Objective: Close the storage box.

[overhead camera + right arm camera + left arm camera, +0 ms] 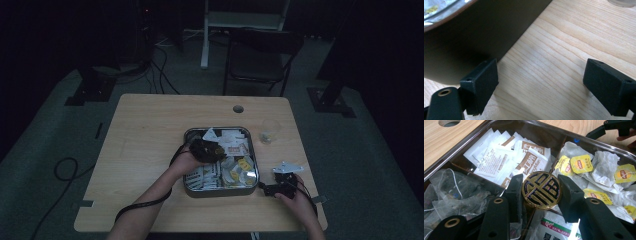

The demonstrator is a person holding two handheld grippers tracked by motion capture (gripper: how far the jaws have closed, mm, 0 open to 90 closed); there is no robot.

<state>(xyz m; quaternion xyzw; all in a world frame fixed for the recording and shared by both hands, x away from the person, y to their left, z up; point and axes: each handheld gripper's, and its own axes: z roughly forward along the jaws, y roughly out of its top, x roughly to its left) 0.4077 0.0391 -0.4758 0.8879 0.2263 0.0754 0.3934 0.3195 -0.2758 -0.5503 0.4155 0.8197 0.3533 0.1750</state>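
Between the left gripper's [541,192] pads sits a round gold-and-black knob [541,190], clamped by its edges above the tea box [456,155]. Grip that thin could slip, I'd say, dropping it among the sachets [499,157] below. Beside the box's wall, the right gripper [540,87] stands wide, holding nothing.

Dim room, grey floor [350,150], black folding chair [260,55] behind wooden table [145,130], floor cables [160,75]
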